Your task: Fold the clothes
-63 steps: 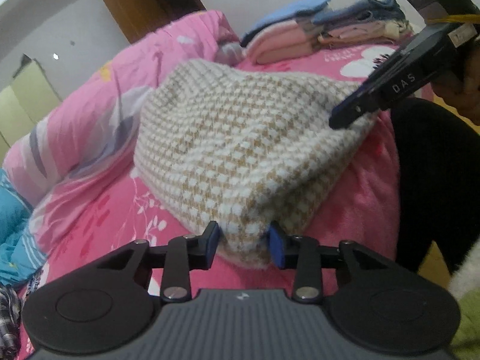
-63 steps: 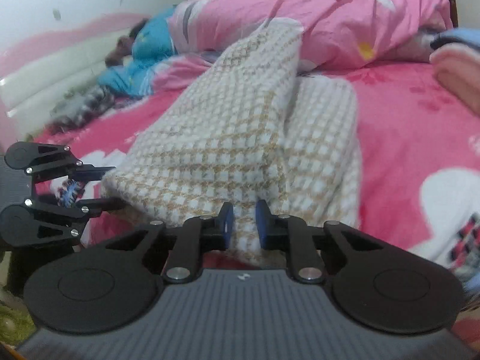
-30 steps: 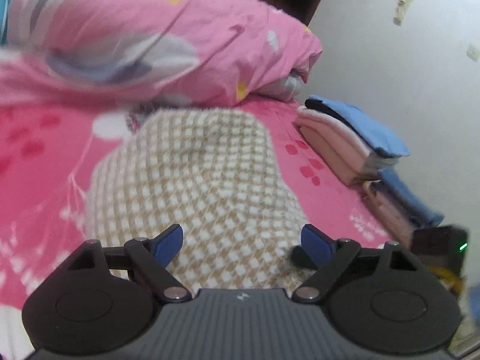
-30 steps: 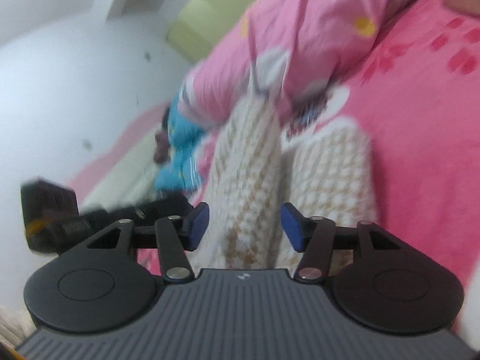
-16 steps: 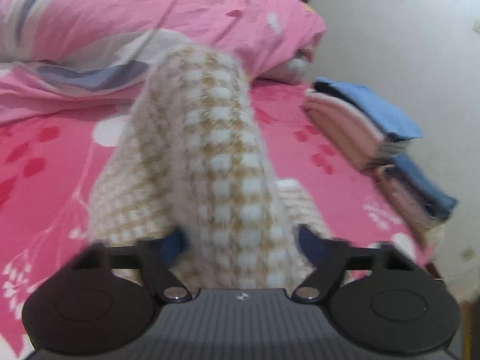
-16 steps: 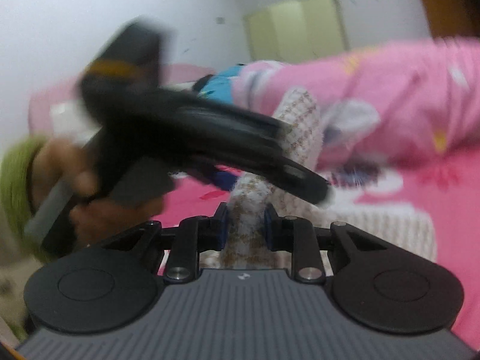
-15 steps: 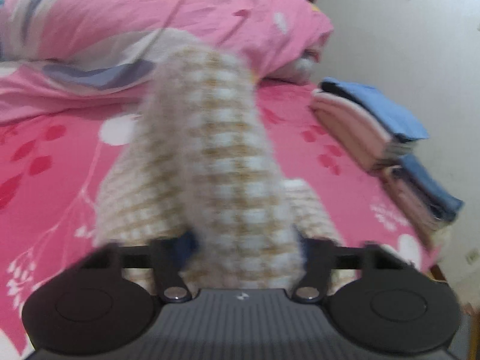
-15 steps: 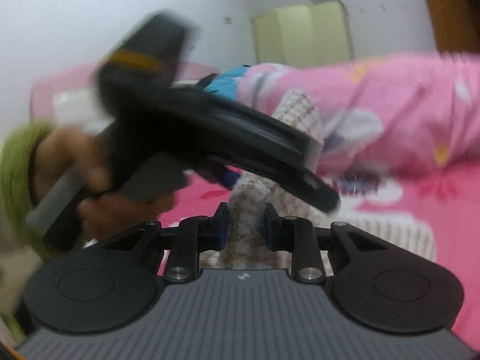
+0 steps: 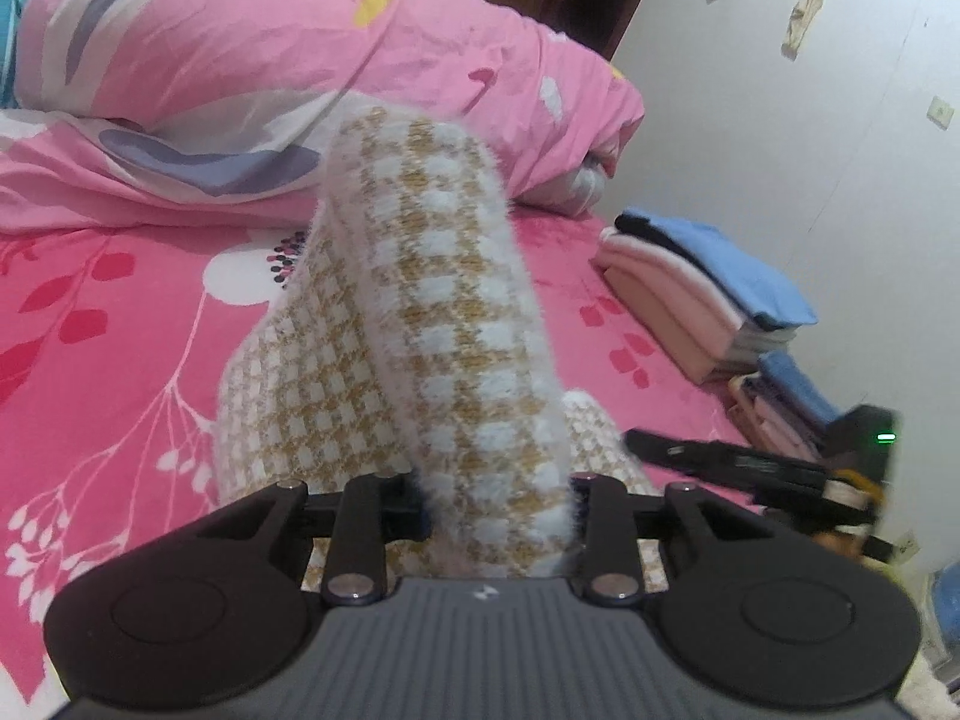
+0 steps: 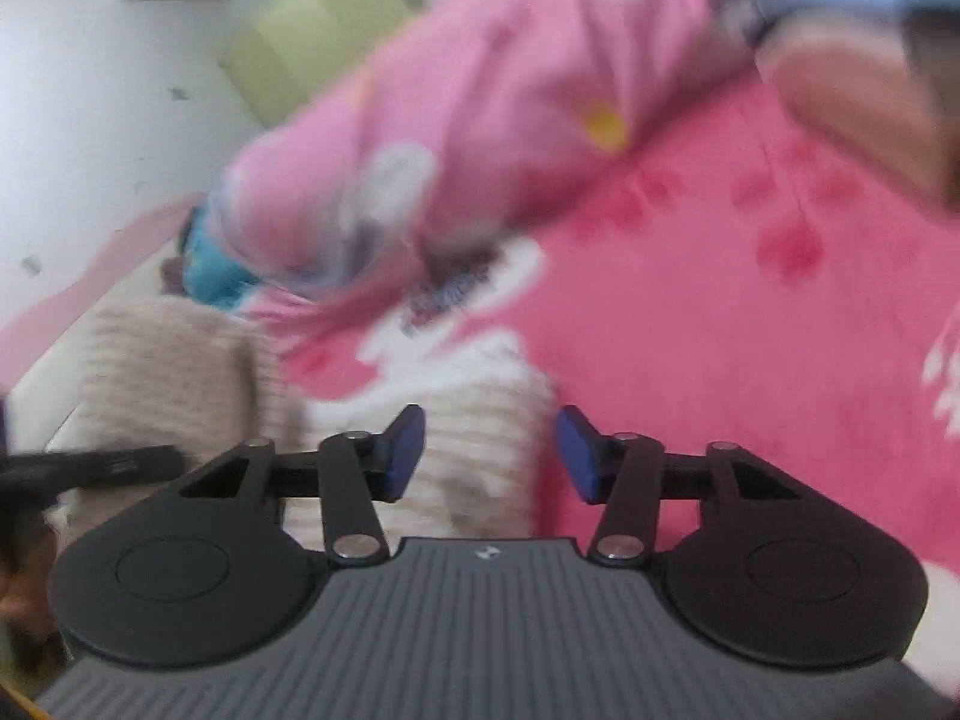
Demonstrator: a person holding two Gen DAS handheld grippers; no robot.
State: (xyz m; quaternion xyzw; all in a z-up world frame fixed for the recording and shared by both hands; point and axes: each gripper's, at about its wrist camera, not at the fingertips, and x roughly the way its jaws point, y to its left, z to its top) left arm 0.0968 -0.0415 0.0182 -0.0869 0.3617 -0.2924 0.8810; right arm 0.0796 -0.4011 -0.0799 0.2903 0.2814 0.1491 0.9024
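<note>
Left wrist view: a thick fold of the checked knit garment (image 9: 456,324) is seen pinched between the pads of the left gripper (image 9: 498,501), whose jaws have just been closing on it. From there the fold rises toward twelve o'clock, the rest lying on the pink bed sheet (image 9: 102,324). Folded clothes (image 9: 708,294) are stacked at three o'clock. In the blurred right wrist view, the right gripper (image 10: 489,456) is seen spread, its blue pads clear of the garment beneath and ahead of them.
</note>
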